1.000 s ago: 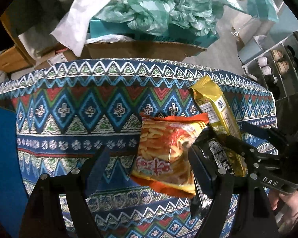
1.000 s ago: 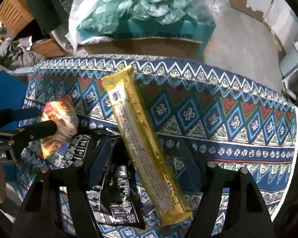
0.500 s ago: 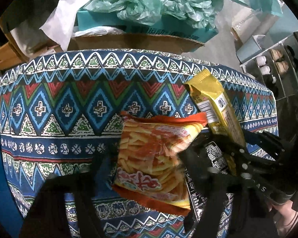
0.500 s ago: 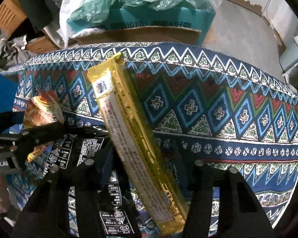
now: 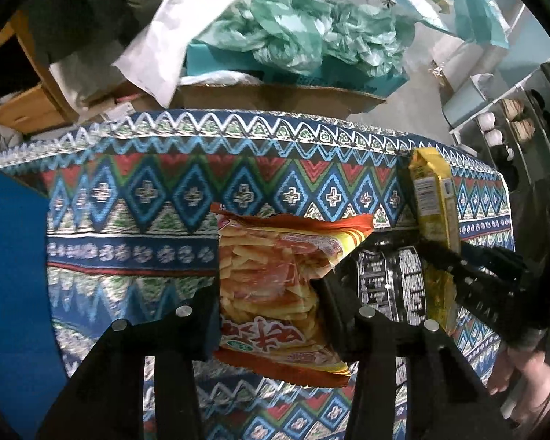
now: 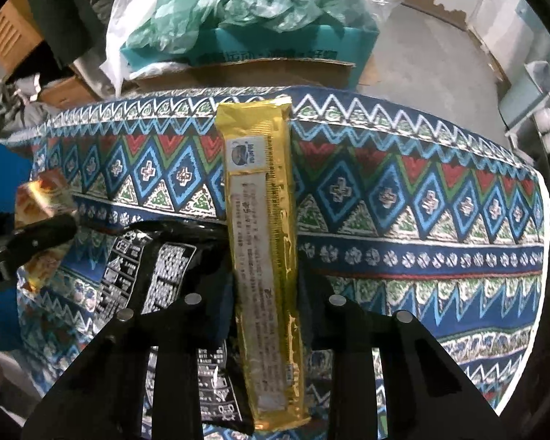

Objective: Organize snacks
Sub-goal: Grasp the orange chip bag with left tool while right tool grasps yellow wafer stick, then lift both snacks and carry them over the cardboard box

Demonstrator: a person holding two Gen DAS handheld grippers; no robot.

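Underneath everything lies the patterned tablecloth, blue with red and green diamonds, reaching to the table's far edge, beyond which sits a teal box heaped with green plastic bags. Next in size, the black snack packet lies flat between the two grippers. On its right the long gold packet runs near to far, its far end close to the cloth's far edge; the right gripper is clamped fully onto its middle. Left of them, the orange chip bag also runs near to far, and the left gripper is closing, its fingers already pressing the bag's sides.
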